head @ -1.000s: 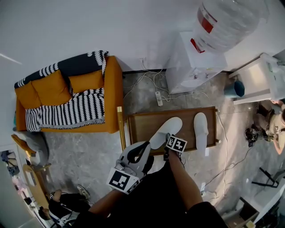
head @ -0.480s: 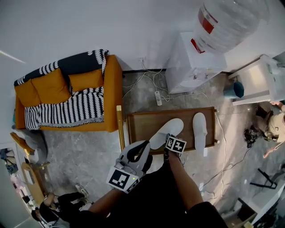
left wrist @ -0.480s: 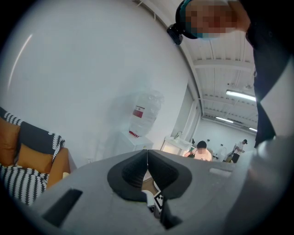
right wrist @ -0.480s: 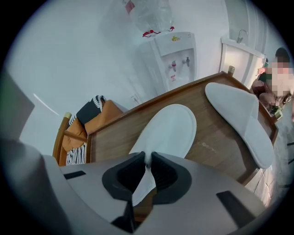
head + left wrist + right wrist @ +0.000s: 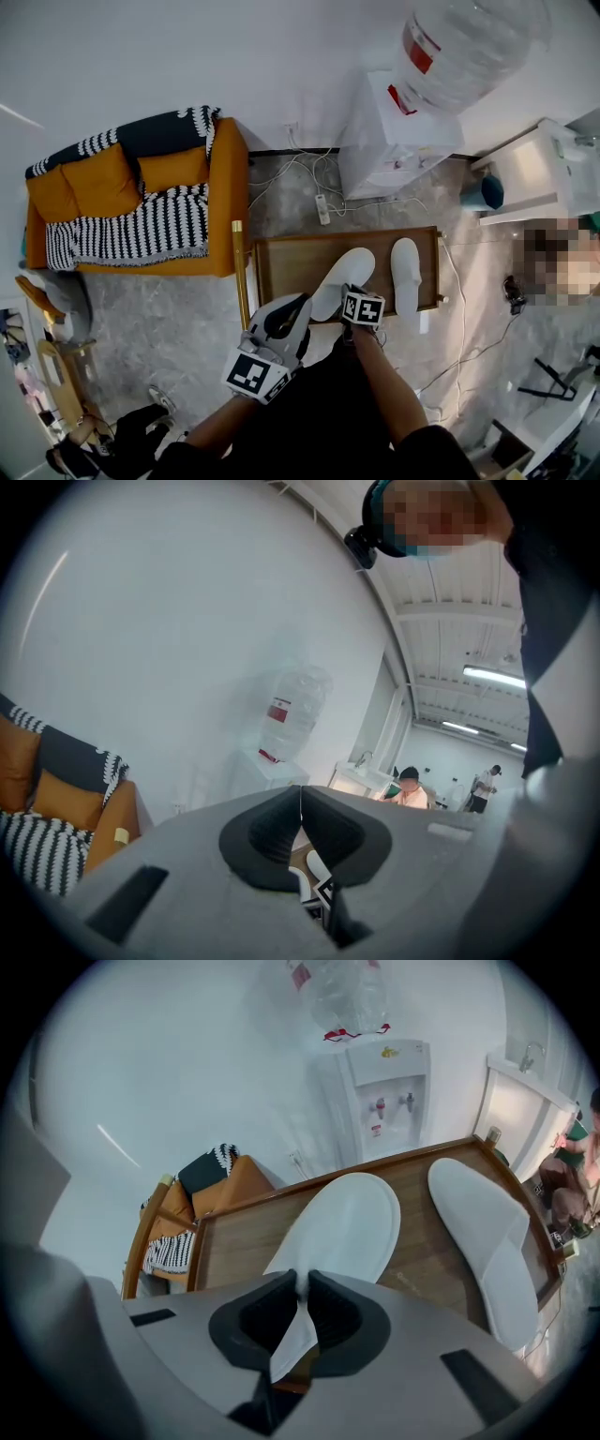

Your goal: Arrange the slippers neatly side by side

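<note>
Jaws of right gripper [image 5: 302, 1281] have just been closing and are now pinching angled slipper [image 5: 342, 1218] at its heel. Left gripper [image 5: 300, 803] is idling, jaws together, empty. Probably preparing to straighten it beside other slipper [image 5: 487, 1232].

From the head we look steeply down on the table [image 5: 281, 262], from well above, with the sofa [image 5: 141, 173] at its left and the dispenser [image 5: 384, 131] beyond its far edge. From the right gripper [image 5: 302, 1283] we sit close over the table's near edge, facing the far edge. Both views share table, slippers [image 5: 342, 1222], sofa and dispenser. From the left gripper [image 5: 300, 794] we face almost level, sharing sofa and dispenser.
</note>
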`<state>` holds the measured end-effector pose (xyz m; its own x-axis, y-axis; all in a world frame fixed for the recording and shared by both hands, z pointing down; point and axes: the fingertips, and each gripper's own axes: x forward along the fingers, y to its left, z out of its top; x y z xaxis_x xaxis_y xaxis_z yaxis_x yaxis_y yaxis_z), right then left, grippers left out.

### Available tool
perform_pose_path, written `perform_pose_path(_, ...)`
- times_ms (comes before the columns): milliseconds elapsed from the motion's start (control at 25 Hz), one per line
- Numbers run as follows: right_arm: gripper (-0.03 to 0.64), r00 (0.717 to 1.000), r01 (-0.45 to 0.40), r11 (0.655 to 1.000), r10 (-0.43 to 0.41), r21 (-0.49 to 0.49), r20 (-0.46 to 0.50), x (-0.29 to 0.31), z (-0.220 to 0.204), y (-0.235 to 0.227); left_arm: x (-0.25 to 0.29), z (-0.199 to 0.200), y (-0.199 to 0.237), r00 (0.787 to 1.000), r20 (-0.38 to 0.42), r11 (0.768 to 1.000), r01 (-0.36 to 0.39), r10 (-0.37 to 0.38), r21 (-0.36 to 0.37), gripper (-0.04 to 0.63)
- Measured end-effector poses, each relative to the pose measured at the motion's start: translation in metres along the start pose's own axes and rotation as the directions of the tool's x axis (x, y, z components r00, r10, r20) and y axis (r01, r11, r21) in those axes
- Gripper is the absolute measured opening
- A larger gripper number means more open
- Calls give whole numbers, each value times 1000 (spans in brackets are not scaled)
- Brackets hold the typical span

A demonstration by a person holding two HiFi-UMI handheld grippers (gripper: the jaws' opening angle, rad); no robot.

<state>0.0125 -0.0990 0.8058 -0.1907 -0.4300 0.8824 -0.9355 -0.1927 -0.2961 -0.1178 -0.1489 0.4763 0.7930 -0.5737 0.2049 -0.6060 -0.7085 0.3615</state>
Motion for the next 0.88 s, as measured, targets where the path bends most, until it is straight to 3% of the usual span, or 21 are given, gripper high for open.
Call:
perform_pose_path(440, 35, 995, -81, 969, 67, -233, -68, -38, -1, -18, 14, -4, -43, 998, 28, 998, -58, 58, -21, 17)
perform_pose_path(880, 35, 980, -180, 899, 128, -399, -154, -54, 0, -56, 23, -18, -88, 987, 45, 988, -153, 154, -39, 17)
